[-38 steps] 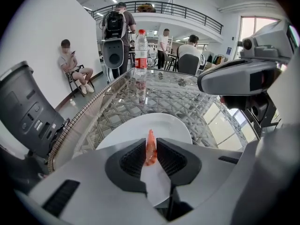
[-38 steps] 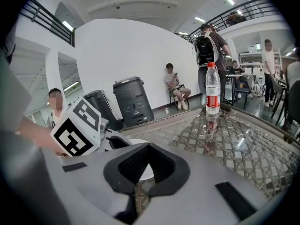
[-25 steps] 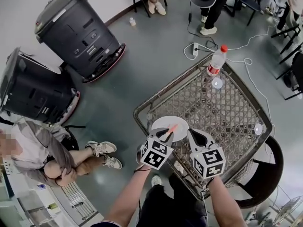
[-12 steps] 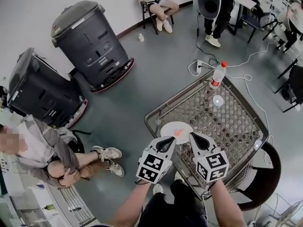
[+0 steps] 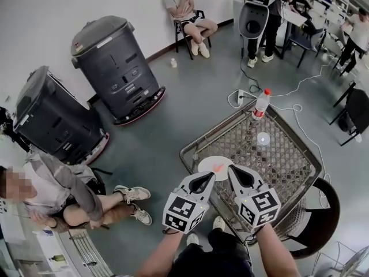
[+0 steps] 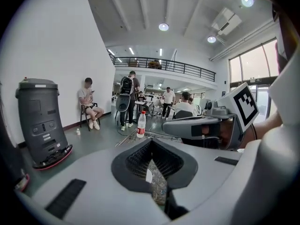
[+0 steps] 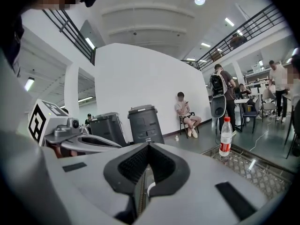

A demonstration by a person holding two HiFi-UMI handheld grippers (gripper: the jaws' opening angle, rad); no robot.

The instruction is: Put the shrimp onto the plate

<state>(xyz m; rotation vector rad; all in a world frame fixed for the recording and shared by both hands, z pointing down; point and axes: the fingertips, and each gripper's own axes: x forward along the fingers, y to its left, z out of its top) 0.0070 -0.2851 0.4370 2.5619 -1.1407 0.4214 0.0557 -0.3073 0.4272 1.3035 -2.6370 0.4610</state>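
A small orange shrimp (image 5: 218, 167) lies on the white plate (image 5: 209, 164), which sits at the near left corner of the wire-mesh table (image 5: 277, 154). My left gripper (image 5: 211, 175) is held just short of the plate's near edge, shut and holding nothing. Beside it, my right gripper (image 5: 232, 169) is also shut and empty, its tip near the plate's right edge. In the left gripper view the shut jaws (image 6: 151, 142) point over the table, with the right gripper (image 6: 197, 125) alongside. The right gripper view shows its own shut jaws (image 7: 149, 146) and the left gripper (image 7: 89, 142).
A water bottle with a red cap (image 5: 260, 104) stands at the table's far corner, and two small clear lids (image 5: 263, 138) lie on the mesh. Two dark grey machines (image 5: 115, 68) stand to the left. A seated person (image 5: 52, 195) is lower left, and a black chair (image 5: 314, 218) lower right.
The left gripper's tip was at the shrimp on the plate a second ago. Both grippers have since drawn back toward me, and the shrimp stays on the plate.
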